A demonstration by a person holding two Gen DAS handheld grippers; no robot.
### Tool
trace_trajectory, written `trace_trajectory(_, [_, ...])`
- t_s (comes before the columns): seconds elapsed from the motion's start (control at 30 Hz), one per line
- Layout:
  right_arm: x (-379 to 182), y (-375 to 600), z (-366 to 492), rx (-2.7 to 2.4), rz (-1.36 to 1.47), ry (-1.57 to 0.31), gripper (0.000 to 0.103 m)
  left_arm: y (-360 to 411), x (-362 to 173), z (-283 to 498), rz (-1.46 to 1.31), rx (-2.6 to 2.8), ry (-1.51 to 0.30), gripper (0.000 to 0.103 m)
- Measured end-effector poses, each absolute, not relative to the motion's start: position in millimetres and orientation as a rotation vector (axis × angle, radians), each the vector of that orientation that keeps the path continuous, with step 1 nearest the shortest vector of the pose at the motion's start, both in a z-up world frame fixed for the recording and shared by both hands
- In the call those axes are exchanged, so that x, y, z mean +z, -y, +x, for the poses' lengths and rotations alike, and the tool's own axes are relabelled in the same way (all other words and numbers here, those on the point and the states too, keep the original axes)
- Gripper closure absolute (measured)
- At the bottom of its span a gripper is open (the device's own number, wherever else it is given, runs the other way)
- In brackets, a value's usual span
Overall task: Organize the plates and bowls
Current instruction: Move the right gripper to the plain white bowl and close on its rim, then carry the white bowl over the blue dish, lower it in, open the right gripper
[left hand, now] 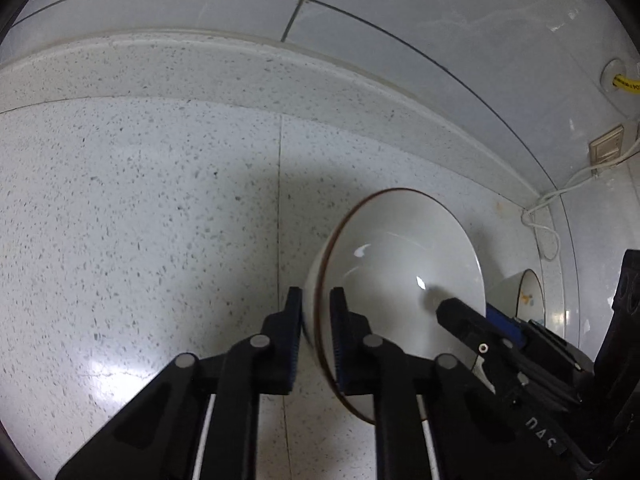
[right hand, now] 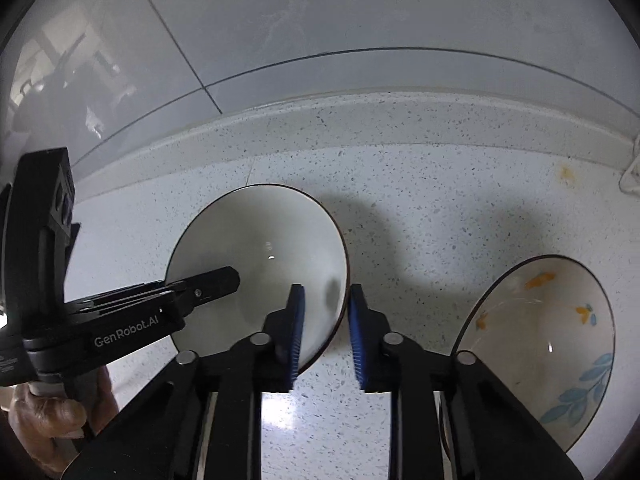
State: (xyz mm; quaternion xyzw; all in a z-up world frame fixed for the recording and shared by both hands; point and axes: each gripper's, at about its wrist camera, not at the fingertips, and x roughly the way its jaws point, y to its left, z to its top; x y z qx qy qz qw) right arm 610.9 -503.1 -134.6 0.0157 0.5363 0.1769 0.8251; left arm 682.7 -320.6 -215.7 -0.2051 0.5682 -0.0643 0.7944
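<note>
The speckled countertop (left hand: 140,208) fills most of both views, and a grey tiled wall (left hand: 400,20) runs across the top of each frame.

The plain white bowl (left hand: 396,264) with a dark rim sits on the countertop at lower centre-right of the left wrist view and at centre-left of the right wrist view. Both tools are on it. The left gripper (left hand: 316,320) straddles the bowl's near-left rim, one finger outside the wall and one inside, and is clenched on that rim. In the right wrist view the right gripper (right hand: 326,332) straddles the bowl's right rim in the same way, its blue-ribbed pads (right hand: 297,332) drawn in close to the wall. Contact of the outer pad is not clearly resolved there. In the left wrist view one finger of this gripper reaches into the bowl from the lower right.

A second bowl, the flower-patterned bowl (right hand: 552,340), stands just right of the right gripper at the lower right of the right wrist view, apart from the white bowl. In the left wrist view only a sliver of it shows behind the white bowl and the other tool.

A hand (right hand: 44,412) holds the left tool at the lower left edge of the right wrist view, cut off by the frame. A white cord (left hand: 560,200) and a wall socket (left hand: 608,148) lie at the right edge of the left wrist view, distorted by the lens.
</note>
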Motion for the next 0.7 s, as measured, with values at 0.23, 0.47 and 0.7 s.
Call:
trace_trajectory(0.23, [-137,492,593,0.401,-0.028,-1.163,0.091,309,-216,652,-0.477,-0.127,-1.262,0.09])
trace_trajectory(0.47, [-137,498,555,0.423,-0.012,-1.191,0.093,303,-215,609,-0.51,-0.144,-1.328,0.089])
trace_trajectory(0.7, [-110,512,504,0.382,-0.011,-1.162,0.094,316,-190,564,-0.493,-0.203,-1.319,0.09])
